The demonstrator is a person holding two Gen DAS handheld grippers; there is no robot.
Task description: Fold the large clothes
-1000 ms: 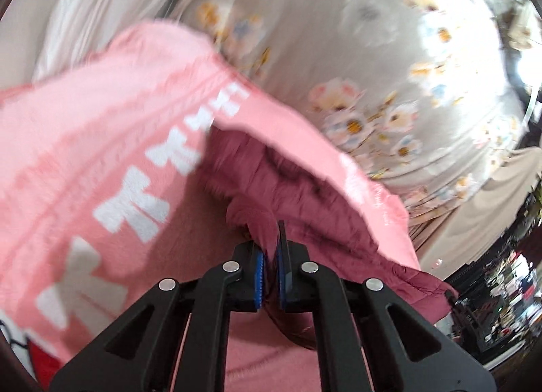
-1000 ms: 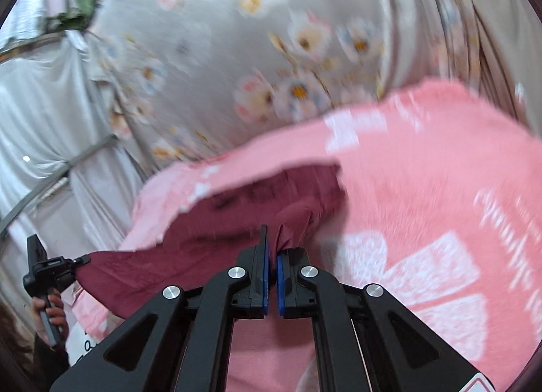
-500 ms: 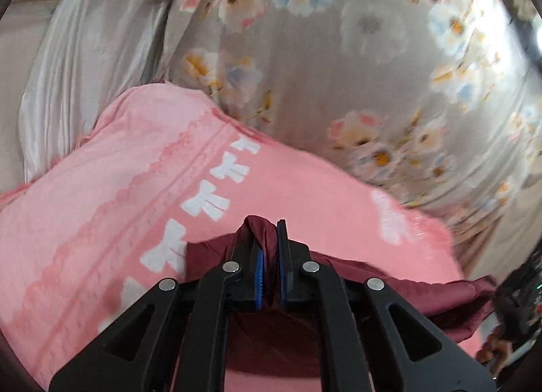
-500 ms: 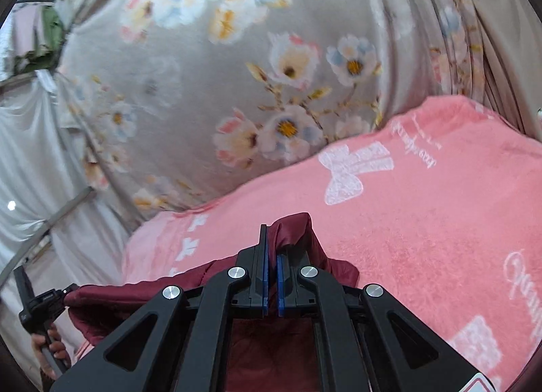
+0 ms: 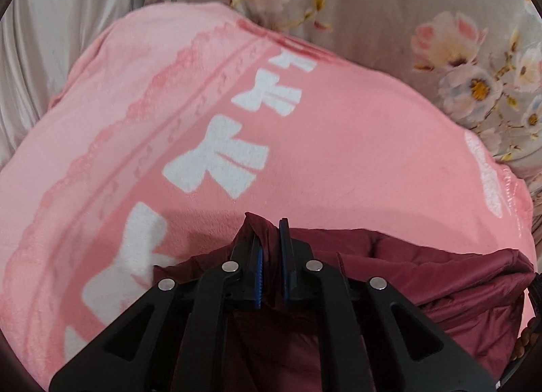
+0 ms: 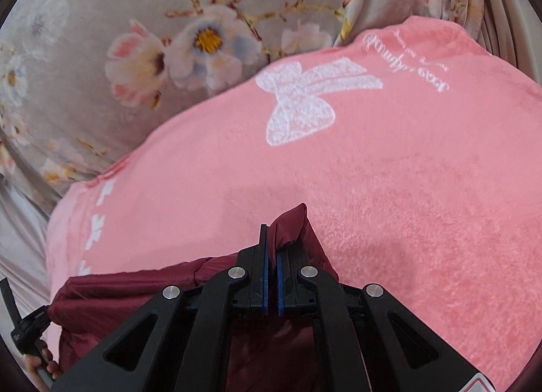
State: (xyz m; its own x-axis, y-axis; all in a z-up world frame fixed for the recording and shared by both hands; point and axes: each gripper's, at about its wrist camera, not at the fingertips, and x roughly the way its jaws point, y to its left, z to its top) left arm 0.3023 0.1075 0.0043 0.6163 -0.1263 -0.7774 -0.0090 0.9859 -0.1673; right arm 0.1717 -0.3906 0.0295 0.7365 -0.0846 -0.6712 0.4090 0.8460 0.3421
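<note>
Each gripper is closed on a pinch of a dark maroon garment (image 5: 423, 277). The left gripper (image 5: 270, 256) clamps a bunched corner between its blue-padded fingers; the right gripper (image 6: 271, 256) does the same with another corner. The garment stretches between them, hanging below and behind both grippers. Ahead of both grippers lies a pink fleece blanket (image 6: 389, 189) with white bow prints, and beyond it a grey floral sheet (image 6: 101, 19). The folding looks early: the garment is lifted and spread, not yet laid flat, with no visible fold made.
</note>
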